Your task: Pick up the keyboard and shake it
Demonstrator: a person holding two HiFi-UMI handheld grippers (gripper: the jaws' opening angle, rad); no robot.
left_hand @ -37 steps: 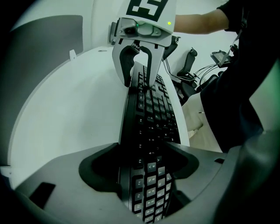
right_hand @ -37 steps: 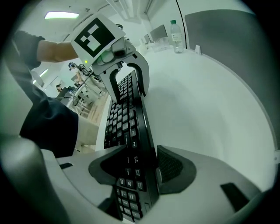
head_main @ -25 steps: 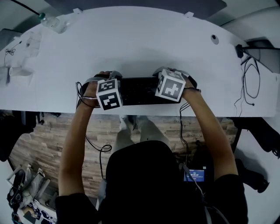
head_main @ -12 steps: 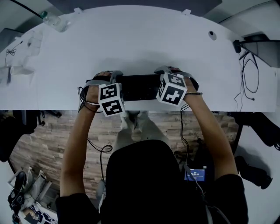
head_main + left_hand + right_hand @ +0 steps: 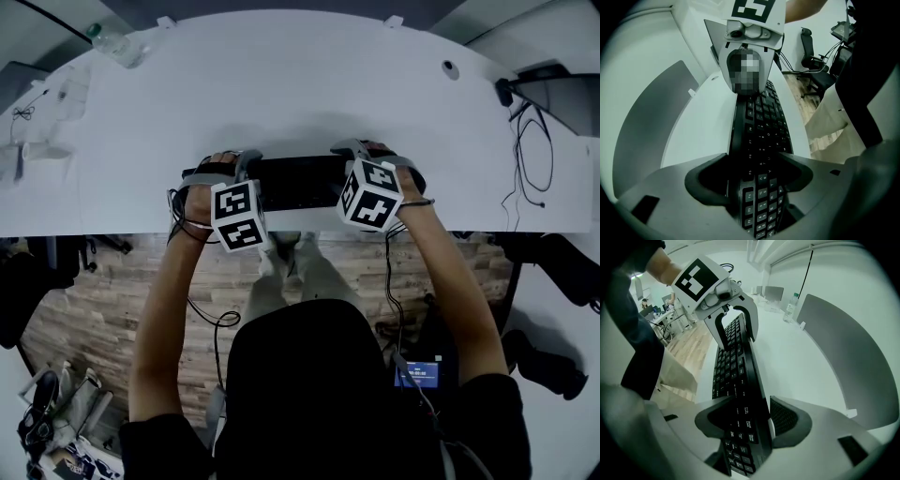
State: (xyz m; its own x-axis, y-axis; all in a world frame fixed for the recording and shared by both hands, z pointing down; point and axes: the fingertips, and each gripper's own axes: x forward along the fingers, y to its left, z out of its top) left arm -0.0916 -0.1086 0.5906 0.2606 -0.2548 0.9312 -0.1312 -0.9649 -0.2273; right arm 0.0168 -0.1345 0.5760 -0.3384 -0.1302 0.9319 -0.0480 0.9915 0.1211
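The left gripper [image 5: 757, 178] is clamped on the left end of the black keyboard [image 5: 295, 183], and the right gripper [image 5: 747, 420] is clamped on its right end. The keyboard hangs tilted over the near edge of the white desk [image 5: 300, 84]. A good shake likely needs both grips firm and moving together. No brand shows, and the key legends are too small to read.
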